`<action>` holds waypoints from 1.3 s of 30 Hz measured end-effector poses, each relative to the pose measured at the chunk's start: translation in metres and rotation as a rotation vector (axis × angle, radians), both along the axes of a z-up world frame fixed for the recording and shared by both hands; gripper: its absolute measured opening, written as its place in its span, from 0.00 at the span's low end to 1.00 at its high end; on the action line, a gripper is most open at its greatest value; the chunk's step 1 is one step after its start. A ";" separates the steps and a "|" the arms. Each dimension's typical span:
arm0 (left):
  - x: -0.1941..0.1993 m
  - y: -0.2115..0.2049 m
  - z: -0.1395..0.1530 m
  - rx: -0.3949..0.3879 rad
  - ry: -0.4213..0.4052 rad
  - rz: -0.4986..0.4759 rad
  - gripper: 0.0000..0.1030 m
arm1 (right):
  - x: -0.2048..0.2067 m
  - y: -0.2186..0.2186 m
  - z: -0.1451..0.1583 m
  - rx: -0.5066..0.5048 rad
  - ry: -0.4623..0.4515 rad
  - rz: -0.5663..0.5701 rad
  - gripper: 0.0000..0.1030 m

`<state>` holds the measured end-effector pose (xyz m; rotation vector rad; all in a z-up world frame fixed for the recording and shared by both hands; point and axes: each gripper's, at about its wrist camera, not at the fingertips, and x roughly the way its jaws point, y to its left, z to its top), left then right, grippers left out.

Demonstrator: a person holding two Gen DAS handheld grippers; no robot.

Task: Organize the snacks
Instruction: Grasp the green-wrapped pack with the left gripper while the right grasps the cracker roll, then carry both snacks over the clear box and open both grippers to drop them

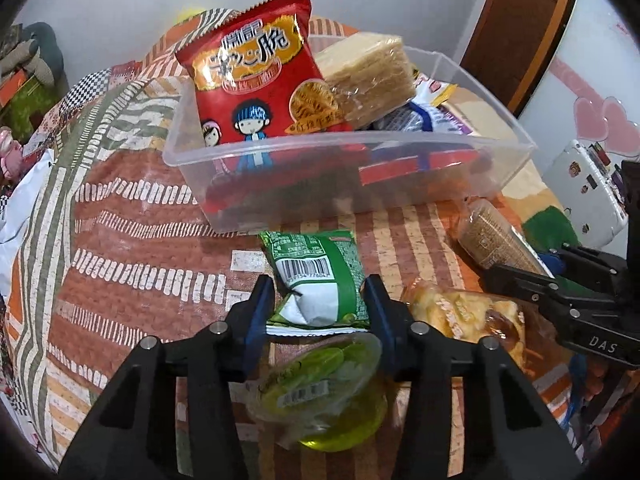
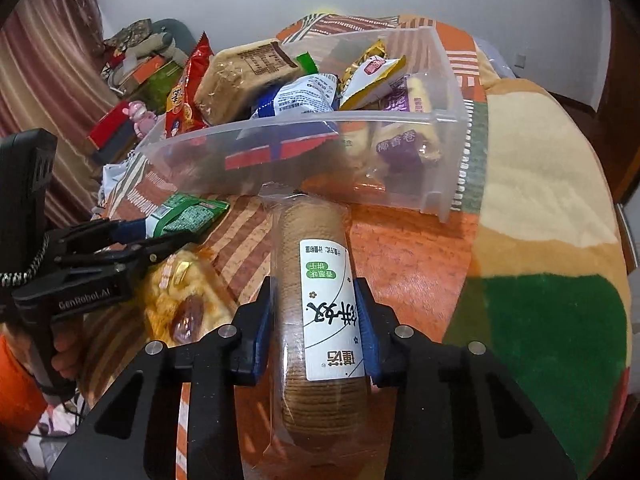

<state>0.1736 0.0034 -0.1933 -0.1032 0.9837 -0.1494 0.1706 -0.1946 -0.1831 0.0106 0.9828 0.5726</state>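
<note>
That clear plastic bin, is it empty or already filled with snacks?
Well filled: the clear bin holds a red packet, a wafer block and others, some rising above its rim.

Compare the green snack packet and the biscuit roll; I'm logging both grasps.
The green snack packet is flat, opaque and crinkled; the biscuit roll is a clear-wrapped cylinder. The left gripper holds the packet, the right gripper the roll. Both lie outside the clear bin.

I am looking into a home bedroom: a bed with a patchwork blanket [image 1: 132, 216], a curtain [image 2: 44, 80], and a wooden door [image 1: 520, 28].
</note>
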 end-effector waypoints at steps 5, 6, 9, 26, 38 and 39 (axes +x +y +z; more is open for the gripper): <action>-0.008 0.007 0.014 -0.013 -0.026 -0.005 0.39 | -0.005 -0.008 0.005 0.011 -0.007 -0.017 0.33; -0.010 0.009 0.017 -0.014 -0.031 -0.004 0.39 | -0.008 -0.010 0.007 0.013 -0.012 -0.019 0.33; -0.016 0.013 0.026 -0.016 -0.049 0.004 0.39 | -0.010 -0.016 0.013 0.034 -0.021 -0.028 0.33; -0.015 0.010 0.109 -0.055 -0.251 -0.001 0.39 | 0.005 -0.026 0.079 0.123 -0.211 -0.095 0.33; 0.032 -0.008 0.139 -0.049 -0.338 -0.012 0.39 | 0.044 -0.018 0.097 0.170 -0.265 -0.147 0.33; 0.038 -0.009 0.139 -0.052 -0.338 -0.011 0.39 | 0.049 -0.016 0.096 0.172 -0.264 -0.153 0.33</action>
